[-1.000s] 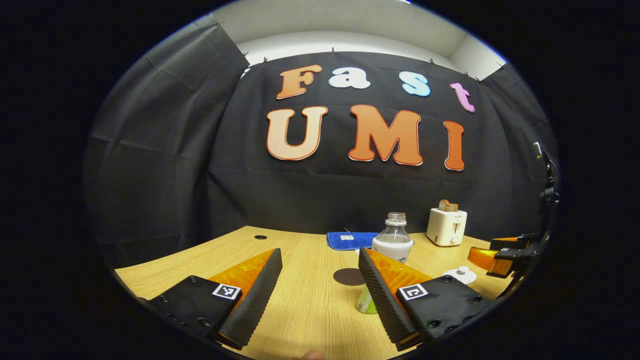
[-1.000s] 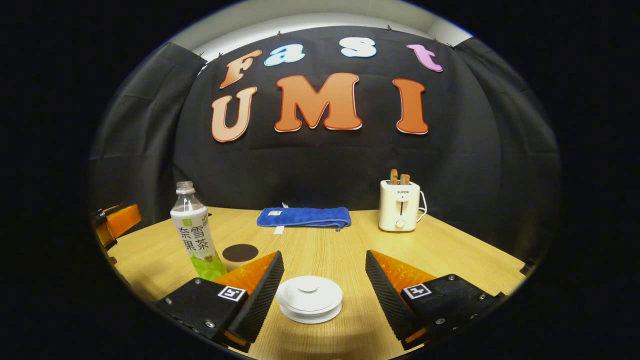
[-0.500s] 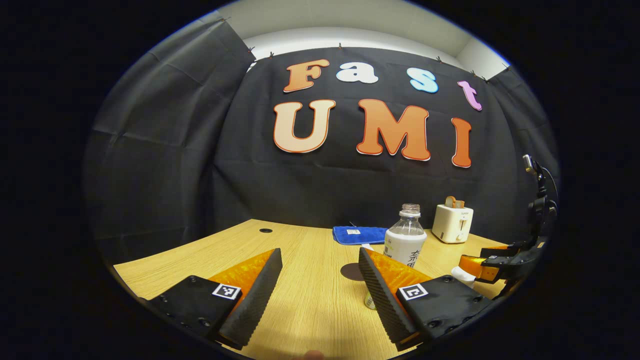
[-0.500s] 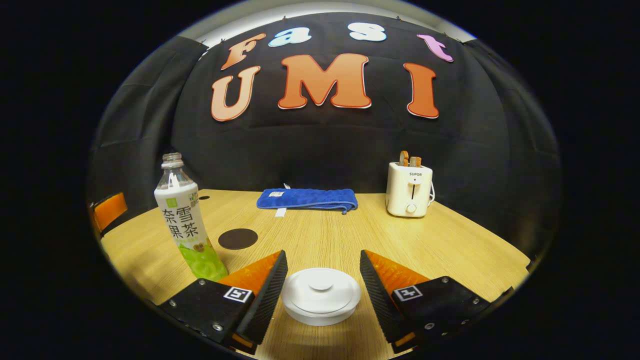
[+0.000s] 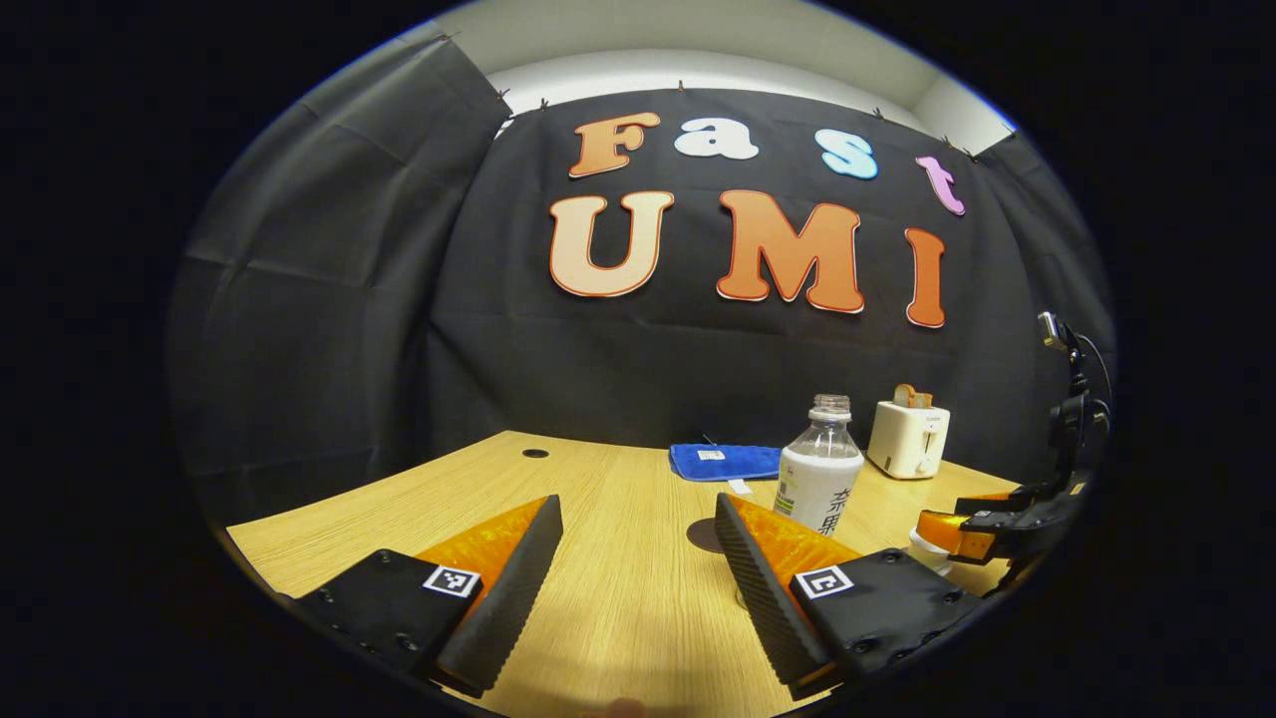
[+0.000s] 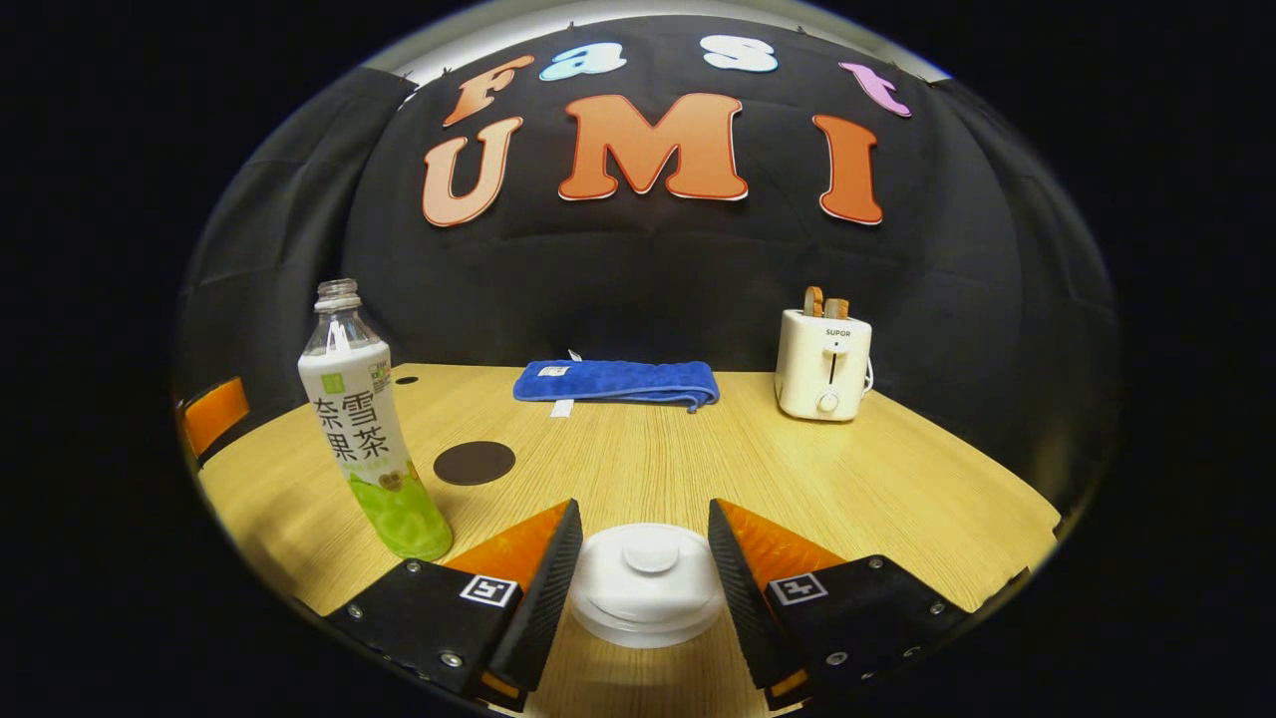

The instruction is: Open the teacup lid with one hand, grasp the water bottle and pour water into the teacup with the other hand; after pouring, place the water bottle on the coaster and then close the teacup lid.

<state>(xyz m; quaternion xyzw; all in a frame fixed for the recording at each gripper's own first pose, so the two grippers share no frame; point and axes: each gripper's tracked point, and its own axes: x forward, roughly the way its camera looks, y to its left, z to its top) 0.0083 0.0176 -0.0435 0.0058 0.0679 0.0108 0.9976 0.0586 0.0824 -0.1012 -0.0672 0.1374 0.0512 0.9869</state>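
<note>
Right gripper closing in on the teacup lid

The lid sits on the teacup on the table, between the right gripper's narrowing fingers, which look just beside its rim; center them, squeeze evenly, lift straight up. The bottle stands near the coaster; the left gripper is wide, holding nothing

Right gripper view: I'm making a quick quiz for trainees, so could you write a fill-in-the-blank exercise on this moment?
1. The right tongs straddle the white ____ of the teacup, fingers open.
2. The water bottle stands upright with no ____ on its neck.
3. The dark round coaster has ____ on it.
4. The left tongs are ____.

Missing: lid; cap; nothing; open
</note>
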